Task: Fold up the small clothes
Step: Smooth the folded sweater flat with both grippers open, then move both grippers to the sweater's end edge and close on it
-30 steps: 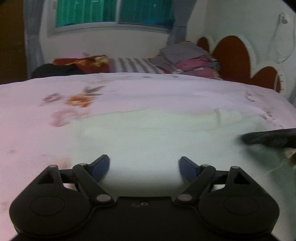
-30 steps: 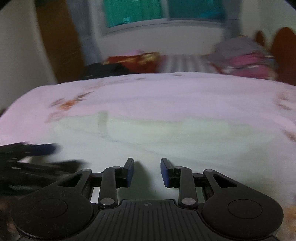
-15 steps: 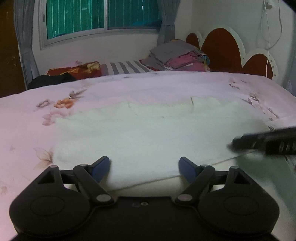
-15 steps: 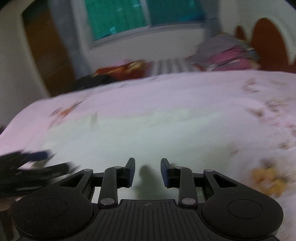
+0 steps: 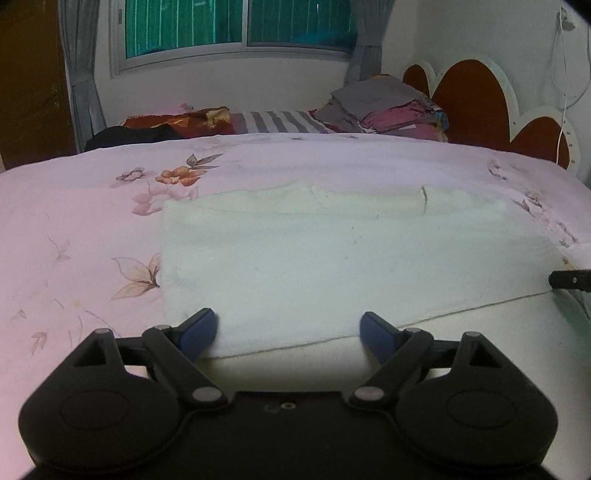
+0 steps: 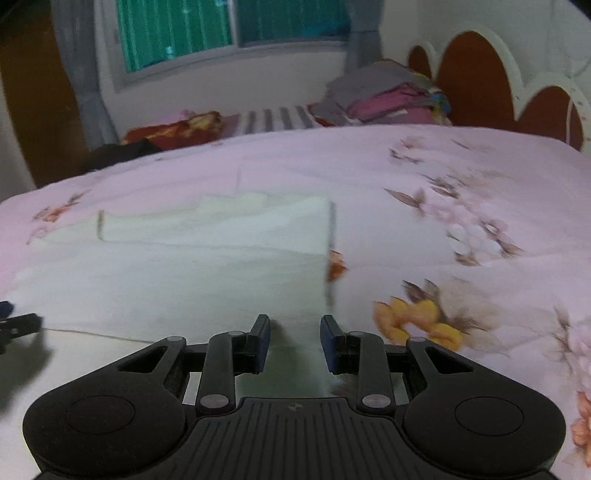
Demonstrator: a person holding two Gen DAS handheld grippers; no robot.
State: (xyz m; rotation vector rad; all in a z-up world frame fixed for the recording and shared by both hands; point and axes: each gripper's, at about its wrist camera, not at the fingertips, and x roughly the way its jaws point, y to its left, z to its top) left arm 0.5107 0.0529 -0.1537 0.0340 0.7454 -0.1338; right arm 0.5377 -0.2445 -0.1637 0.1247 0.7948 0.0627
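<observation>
I saw the pale cream knit garment [image 5: 351, 266] part-folded on bed, more folds left; both claws spread, w/ nothing pinched.

Both wrist cams are sitting just behind their claws, looking down-forward across the bed [image 5: 74, 206] toward the window [image 5: 236, 26]. Left cam is hanging close over the pale garment's [image 5: 332, 258] left end, right cam over its right edge [image 6: 207, 280]. Both are sharing the garment, window, headboard [image 6: 476, 77] and clothes pile [image 5: 388, 107].

Right view was smeared with blur; the left gripper [image 6: 14, 326] was cut by its edge, the cloth's [image 6: 184, 280] near part hidden.
</observation>
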